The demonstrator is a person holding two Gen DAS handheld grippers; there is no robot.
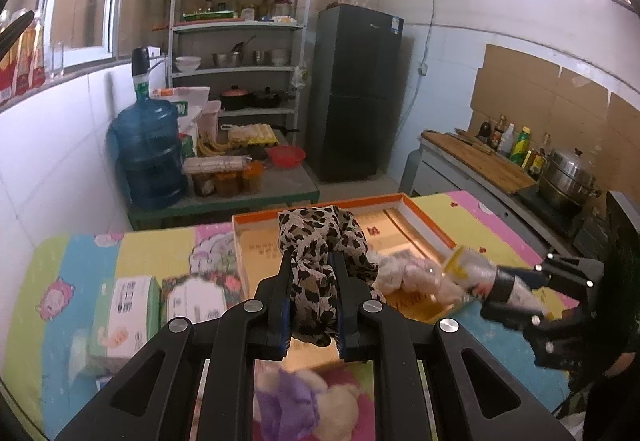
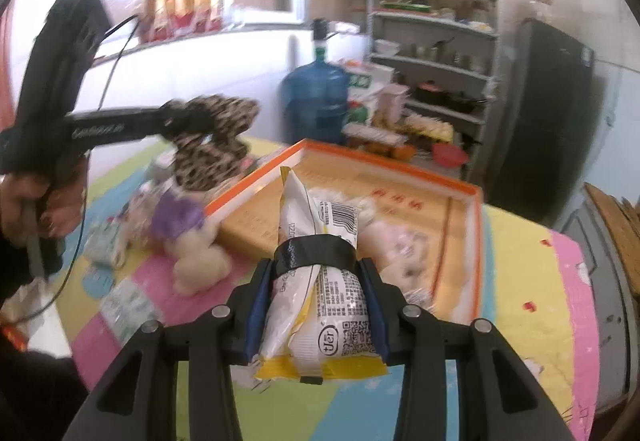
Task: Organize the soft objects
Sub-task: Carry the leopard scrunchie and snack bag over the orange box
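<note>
My left gripper (image 1: 312,261) is shut on a leopard-print scarf (image 1: 320,237), which hangs over the near end of an orange-rimmed tray (image 1: 424,217). In the right wrist view the same left gripper (image 2: 172,121) and scarf (image 2: 212,149) are raised at the left of the tray (image 2: 384,161). My right gripper (image 2: 316,265) is shut on a white and yellow soft packet (image 2: 316,217) with a black band around it, held above the tray's near corner. A white plush (image 2: 404,245) lies in the tray. A cream plush in purple (image 2: 184,229) lies on the table beside it.
Tissue packs (image 1: 128,313) lie on the colourful tablecloth left of the tray. Behind the table are a blue water jug (image 1: 146,153), a loaded shelf (image 1: 240,41) and a dark fridge (image 1: 356,93). A counter with a steel pot (image 1: 568,177) runs along the right.
</note>
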